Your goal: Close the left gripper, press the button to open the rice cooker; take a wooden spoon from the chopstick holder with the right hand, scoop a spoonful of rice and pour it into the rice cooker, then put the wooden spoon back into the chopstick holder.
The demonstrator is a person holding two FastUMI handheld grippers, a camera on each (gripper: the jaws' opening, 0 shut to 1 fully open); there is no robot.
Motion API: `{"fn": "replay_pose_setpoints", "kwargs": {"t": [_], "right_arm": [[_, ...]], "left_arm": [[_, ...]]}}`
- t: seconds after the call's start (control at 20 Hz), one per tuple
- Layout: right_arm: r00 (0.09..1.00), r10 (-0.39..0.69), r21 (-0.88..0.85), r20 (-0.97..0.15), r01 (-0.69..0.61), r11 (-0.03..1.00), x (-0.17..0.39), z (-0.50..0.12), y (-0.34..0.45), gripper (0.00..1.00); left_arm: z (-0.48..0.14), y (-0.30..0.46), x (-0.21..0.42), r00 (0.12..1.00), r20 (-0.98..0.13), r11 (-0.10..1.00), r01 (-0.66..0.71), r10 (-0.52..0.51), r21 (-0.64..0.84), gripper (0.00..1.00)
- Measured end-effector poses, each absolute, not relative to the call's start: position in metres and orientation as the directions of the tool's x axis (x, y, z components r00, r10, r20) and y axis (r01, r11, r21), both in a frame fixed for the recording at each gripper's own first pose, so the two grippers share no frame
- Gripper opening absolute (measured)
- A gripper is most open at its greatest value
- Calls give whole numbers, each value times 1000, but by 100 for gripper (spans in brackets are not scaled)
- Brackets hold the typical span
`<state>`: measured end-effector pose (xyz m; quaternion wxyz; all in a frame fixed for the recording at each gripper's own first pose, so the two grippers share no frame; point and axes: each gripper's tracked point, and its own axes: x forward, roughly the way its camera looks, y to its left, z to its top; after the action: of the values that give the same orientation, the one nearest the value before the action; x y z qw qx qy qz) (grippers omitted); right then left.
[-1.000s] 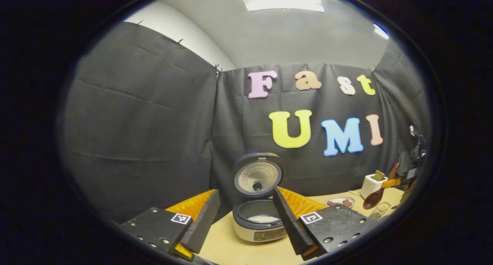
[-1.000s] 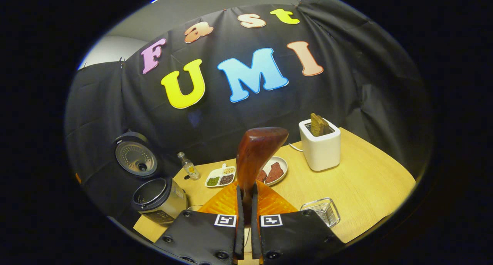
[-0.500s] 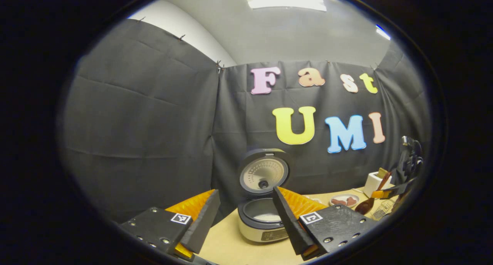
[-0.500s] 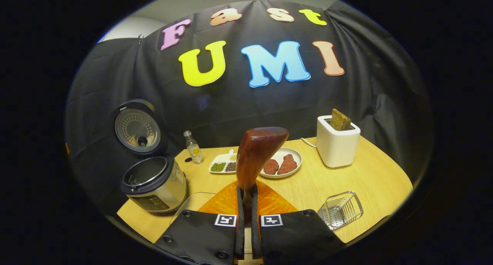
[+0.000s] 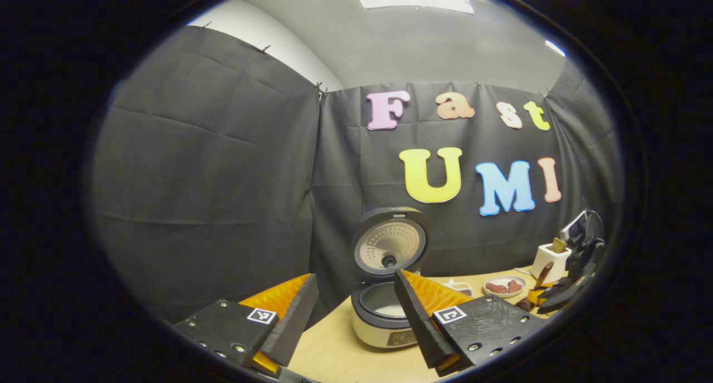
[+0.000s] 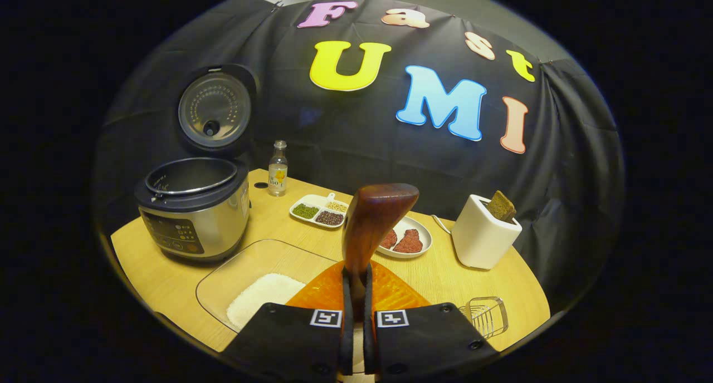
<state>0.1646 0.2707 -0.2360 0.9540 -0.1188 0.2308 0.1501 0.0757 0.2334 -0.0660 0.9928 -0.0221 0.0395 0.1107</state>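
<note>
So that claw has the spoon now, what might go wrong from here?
The right claw pinches the wooden spoon by its thin handle alone, so it might twist when dug into the rice. The rice sits in a shallow glass dish, and a careless scoop could push grains over the rim. Carrying rice to the open rice cooker may spill some on the table.

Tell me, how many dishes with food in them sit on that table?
3: a clear tray holding rice nearest the gripper, a small divided dish of beans behind it, and an oval plate with two reddish pieces beside the white holder.
</note>
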Motion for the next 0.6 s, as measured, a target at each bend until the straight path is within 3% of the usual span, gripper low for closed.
{"fn": "replay_pose_setpoints", "kwargs": {"t": [0.3,0.6], "right_arm": [[844,207,-235,-494,-359,903,159,-254,287,9],[807,258,-185,-530,-407,895,146,-268,318,9]], "left_arm": [[-68,242,77,969,-90,972,-235,232,-26,85],[-67,239,79,968,-90,971,-237,234,-23,85]]}}
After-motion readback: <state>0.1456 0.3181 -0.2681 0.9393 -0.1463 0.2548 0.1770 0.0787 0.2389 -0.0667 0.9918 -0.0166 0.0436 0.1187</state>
